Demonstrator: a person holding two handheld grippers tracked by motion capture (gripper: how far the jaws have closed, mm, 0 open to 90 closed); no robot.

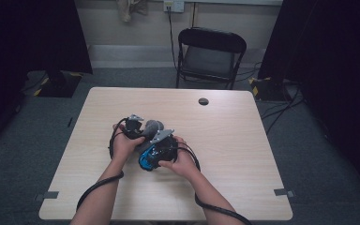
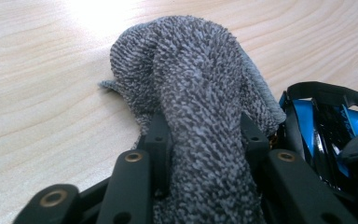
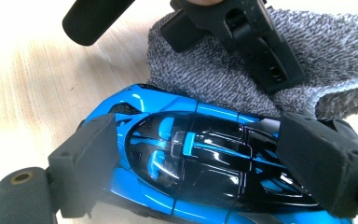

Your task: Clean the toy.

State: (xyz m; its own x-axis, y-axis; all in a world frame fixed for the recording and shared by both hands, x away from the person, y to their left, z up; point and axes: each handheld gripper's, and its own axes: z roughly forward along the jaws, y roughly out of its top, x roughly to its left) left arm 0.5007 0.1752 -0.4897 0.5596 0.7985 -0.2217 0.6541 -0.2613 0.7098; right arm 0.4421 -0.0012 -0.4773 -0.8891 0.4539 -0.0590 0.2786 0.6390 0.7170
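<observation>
Right gripper (image 3: 205,168) clamps blue toy car (image 3: 191,163), steadying it | left gripper (image 2: 200,140) pinches grey cloth (image 2: 191,79) against car, likely for wiping | table (image 1: 234,140) beneath

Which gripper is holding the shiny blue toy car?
The right gripper: its jaws squeeze the blue toy car. The left gripper pinches the fuzzy grey cloth instead.
</observation>
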